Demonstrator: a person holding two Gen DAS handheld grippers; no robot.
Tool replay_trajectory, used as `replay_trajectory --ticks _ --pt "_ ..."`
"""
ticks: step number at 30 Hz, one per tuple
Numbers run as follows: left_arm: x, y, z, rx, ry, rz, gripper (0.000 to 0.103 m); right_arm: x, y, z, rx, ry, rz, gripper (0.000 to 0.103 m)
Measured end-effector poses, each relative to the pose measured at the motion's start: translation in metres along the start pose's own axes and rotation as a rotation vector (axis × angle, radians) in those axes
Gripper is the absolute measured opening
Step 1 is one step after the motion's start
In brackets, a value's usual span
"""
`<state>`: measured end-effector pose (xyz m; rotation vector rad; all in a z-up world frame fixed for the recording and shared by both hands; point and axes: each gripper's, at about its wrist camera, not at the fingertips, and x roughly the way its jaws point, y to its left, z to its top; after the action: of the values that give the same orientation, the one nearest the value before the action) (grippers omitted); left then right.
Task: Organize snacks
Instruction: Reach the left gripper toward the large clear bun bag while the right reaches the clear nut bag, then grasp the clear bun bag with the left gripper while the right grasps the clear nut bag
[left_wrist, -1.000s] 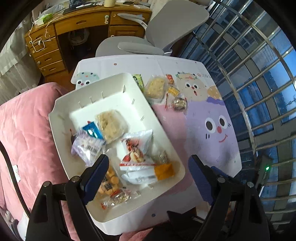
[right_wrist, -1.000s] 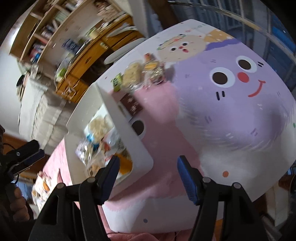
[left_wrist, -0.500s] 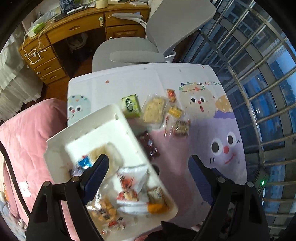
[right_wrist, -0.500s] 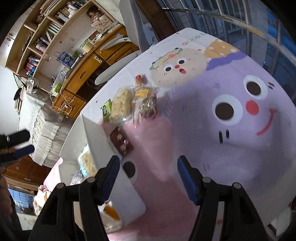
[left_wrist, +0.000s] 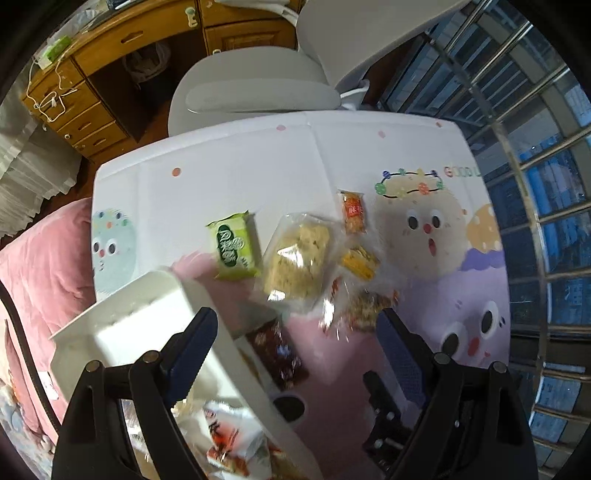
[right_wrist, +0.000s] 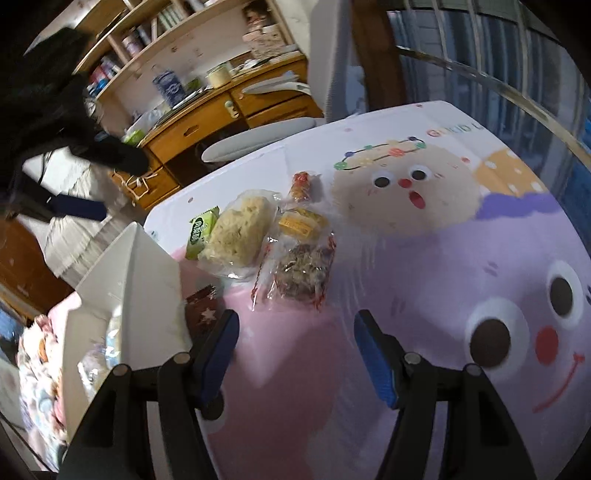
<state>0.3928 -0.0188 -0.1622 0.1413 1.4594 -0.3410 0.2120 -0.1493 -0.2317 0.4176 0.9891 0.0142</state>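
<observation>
Left gripper (left_wrist: 295, 343): jaws spread wide with nothing between them, pointing down over the near part of the table; its blue pads frame the dark-brown snack packet.
Right gripper (right_wrist: 293, 343): jaws apart and empty, angled down over bare pink cloth.
White tray (left_wrist: 147, 317): sits at the table's near-left corner, with wrapped snacks inside it; a second ago it filled the middle of the left wrist view, and now only its far end and right wall show at the lower left.
Dark-brown packet (left_wrist: 277, 350): flat on the cloth, just beside the tray's right wall; it was hidden behind the tray in the left view a second ago.
Clear bag of brown snacks (right_wrist: 303, 271): on the cloth just past the right gripper's jaws, red-edged wrapper, blurred in the left view.
Pale rice-cake bag (left_wrist: 299, 258): just beyond the brown bag and a little to the left, touching or nearly touching its neighbours.
Green packet (left_wrist: 234, 245): left of the rice-cake bag, close to the tray's far corner.
Yellow packet (left_wrist: 360, 260): right of the rice-cake bag.
Orange-red packet (left_wrist: 352, 212): farthest of the loose group.
Tablecloth (left_wrist: 461, 295): cartoon faces on pink, purple and white; more of its far half is in the left view than a second ago.
Grey chair (left_wrist: 258, 96): beyond the table's far edge.
Wooden desk (left_wrist: 122, 48): farthest back, drawers facing the table.
</observation>
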Motion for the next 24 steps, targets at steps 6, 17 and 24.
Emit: replay_trajectory --ticks 6,17,24 --pt "0.040 -0.006 0.021 0.010 0.039 0.058 0.087 0.028 0.001 0.003 -0.017 0.005 0.002 0.065" --pt "0.093 -0.008 0.037 0.036 0.108 0.121 0.087 0.051 0.007 0.004 -0.056 -0.031 -0.018 0.065" --pt "0.110 -0.002 0.042 0.020 0.132 0.117 0.078 0.054 0.004 0.008 -0.054 -0.059 -0.034 0.065"
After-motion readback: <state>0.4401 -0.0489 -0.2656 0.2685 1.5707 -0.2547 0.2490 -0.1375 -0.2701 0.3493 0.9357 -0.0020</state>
